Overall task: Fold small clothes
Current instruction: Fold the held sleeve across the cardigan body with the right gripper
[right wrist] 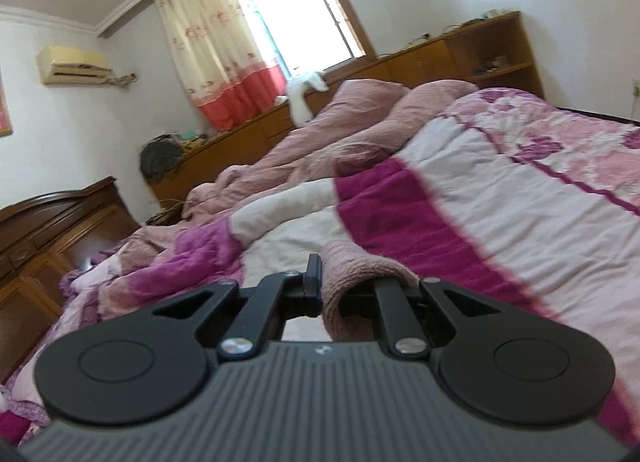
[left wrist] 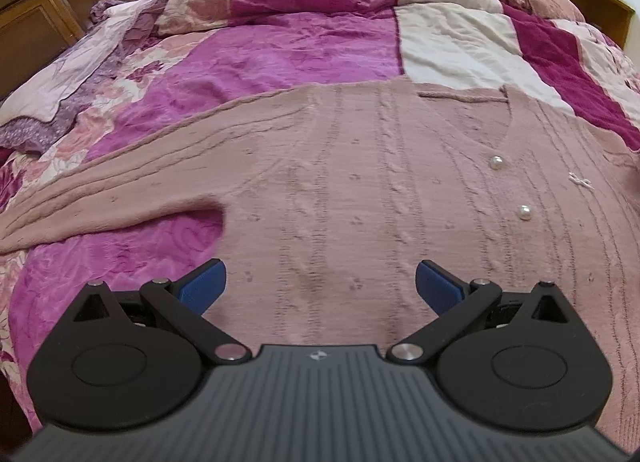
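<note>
A dusty pink knitted cardigan (left wrist: 352,181) with pearl buttons (left wrist: 497,162) lies spread flat on the bed, one sleeve (left wrist: 104,197) stretched out to the left. My left gripper (left wrist: 320,286) hovers over its lower body, open, its blue pads (left wrist: 204,286) wide apart with nothing between them. In the right wrist view my right gripper (right wrist: 332,286) is shut on a fold of the same pink knit (right wrist: 352,274), lifted above the bed; the fabric drapes over the right finger and hides it.
A magenta, white and floral quilt (left wrist: 280,45) covers the bed. Rumpled pink bedding (right wrist: 320,137) is heaped at the far end. Wooden cabinets (right wrist: 44,246) stand on the left, and a wooden headboard shelf (right wrist: 488,49) runs under the curtained window (right wrist: 296,9).
</note>
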`<state>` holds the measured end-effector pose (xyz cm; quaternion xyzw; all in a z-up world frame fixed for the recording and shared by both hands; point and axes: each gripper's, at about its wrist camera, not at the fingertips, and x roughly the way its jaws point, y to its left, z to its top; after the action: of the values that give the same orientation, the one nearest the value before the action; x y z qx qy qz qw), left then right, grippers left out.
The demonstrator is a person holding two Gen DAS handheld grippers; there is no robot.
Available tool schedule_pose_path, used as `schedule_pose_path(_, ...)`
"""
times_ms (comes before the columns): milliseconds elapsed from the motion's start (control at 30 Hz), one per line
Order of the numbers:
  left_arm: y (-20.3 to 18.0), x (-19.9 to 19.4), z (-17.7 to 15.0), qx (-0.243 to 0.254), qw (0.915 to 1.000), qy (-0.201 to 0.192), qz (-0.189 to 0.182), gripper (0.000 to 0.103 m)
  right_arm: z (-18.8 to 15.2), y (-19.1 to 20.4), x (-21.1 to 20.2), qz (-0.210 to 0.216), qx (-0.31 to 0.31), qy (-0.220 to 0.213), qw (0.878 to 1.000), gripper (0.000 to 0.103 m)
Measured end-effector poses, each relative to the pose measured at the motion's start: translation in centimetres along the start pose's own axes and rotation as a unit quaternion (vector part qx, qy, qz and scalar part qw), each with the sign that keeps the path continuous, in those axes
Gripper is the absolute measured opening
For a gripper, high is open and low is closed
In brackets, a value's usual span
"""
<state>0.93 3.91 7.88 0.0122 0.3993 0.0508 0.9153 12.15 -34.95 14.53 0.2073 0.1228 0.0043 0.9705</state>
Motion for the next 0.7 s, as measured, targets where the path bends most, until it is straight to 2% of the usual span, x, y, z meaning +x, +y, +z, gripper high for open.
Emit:
schedule_pose_path(167, 2.7, -0.6, -0.1, -0.008, 0.9999, -0.004, 0.008, 0.103, -2.0, 4.7, 1.2, 0.018, -0.007, 0.01, 1.0, 0.009)
schedule_pose_path(300, 5.1, -0.9, -0.3, -0.032, 0.9994, -0.004, 0.011, 0.103, -4.7, 8.9, 2.5, 0.02, -0.038, 0.015, 0.999, 0.009)
schedule_pose_path(533, 8.5, -1.3, -0.5, -0.071, 0.9975, -0.001, 0.004, 0.103, -12.3, 14.5, 5.4, 0.05, -0.079, 0.068, 0.993, 0.01)
schedule_pose_path(700, 9.3, -1.5, -1.0, -0.053, 0.9983, -0.007, 0.021, 0.103, -18.1, 16.8, 7.1, 0.062, -0.118, 0.121, 0.984, 0.01)
